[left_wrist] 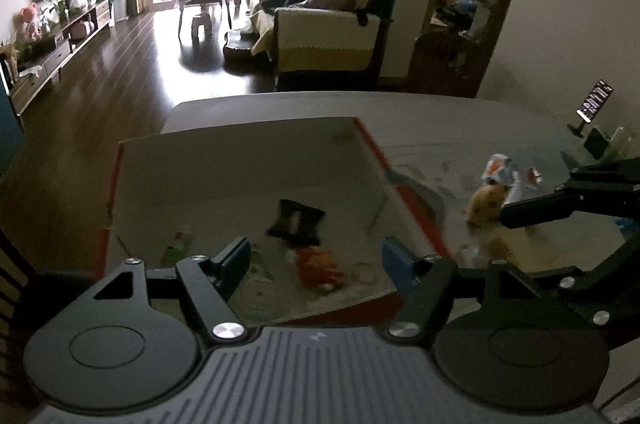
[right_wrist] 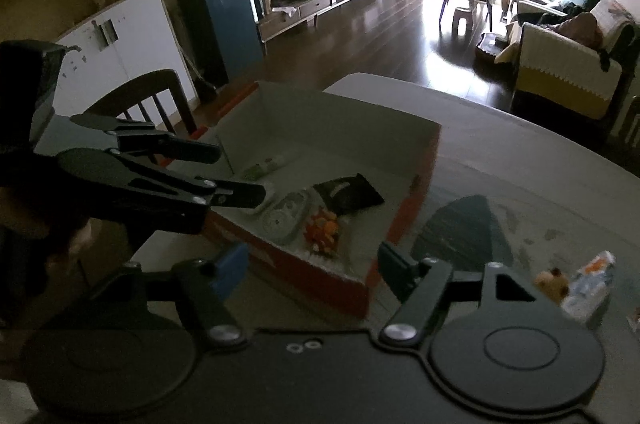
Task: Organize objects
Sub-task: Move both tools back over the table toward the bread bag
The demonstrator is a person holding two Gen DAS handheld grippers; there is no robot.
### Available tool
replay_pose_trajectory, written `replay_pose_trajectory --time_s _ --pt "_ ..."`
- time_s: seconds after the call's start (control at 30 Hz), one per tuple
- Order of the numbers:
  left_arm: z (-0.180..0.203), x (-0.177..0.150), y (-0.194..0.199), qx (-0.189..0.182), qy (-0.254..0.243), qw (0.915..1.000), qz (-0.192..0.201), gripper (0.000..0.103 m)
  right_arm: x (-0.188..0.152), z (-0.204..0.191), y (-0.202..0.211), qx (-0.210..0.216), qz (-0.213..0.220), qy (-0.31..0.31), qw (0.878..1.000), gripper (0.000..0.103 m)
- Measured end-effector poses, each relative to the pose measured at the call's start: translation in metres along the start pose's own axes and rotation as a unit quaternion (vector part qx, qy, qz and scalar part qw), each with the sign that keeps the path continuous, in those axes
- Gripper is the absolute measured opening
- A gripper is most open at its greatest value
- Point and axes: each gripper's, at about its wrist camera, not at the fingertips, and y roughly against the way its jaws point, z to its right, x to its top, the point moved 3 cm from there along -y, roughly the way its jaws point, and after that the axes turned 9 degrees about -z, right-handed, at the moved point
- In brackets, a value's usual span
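Plush toy (right_wrist: 553, 284) is lying on the surface (right_wrist: 540, 160) beside the box (right_wrist: 400, 220); soft, light, best pinched mid-body. Both hand-held grippers, left (left_wrist: 316, 260) and right (right_wrist: 312, 264), are being held open, empty.

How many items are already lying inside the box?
4, maybe more hidden: a green tube by the far wall, a black packet mid-box, a pale pouch beside it, and an orange snack pack near the front wall of the box.
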Motion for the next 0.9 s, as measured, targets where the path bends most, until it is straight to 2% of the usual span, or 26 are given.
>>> replay_pose_trajectory --time_s 0.1,0.2,0.37,0.73,0.8,0.83,0.9 --pt "0.021 -0.003 0.004 -0.004 -0.005 1.0000 0.001 0.072 -0.013 0.012 0.012 -0.002 0.005 -0.006 1.000 0.077" --pt "0.042 -0.005 0.005 -0.009 -0.011 0.9999 0.001 0.078 -0.027 0.026 0.023 -0.004 0.008 -0.014 1.000 0.078" --pt "0.077 -0.010 0.001 -0.026 -0.014 0.9995 0.000 0.083 -0.053 0.053 0.041 -0.016 0.011 -0.029 0.999 0.079" --pt "0.149 -0.018 -0.030 -0.037 -0.022 0.9990 -0.008 0.091 -0.115 0.126 0.063 -0.050 -0.005 -0.069 0.996 0.079" --pt "0.162 -0.019 -0.037 -0.030 -0.027 0.9992 -0.008 0.096 -0.124 0.140 0.064 -0.057 -0.009 -0.078 0.995 0.079" --pt "0.168 -0.020 -0.040 -0.027 -0.030 0.9992 -0.008 0.103 -0.128 0.146 0.065 -0.060 -0.011 -0.081 0.995 0.079" --pt "0.180 -0.020 -0.046 -0.030 -0.036 0.9989 -0.003 0.103 -0.135 0.159 0.065 -0.067 -0.016 -0.087 0.994 0.079"
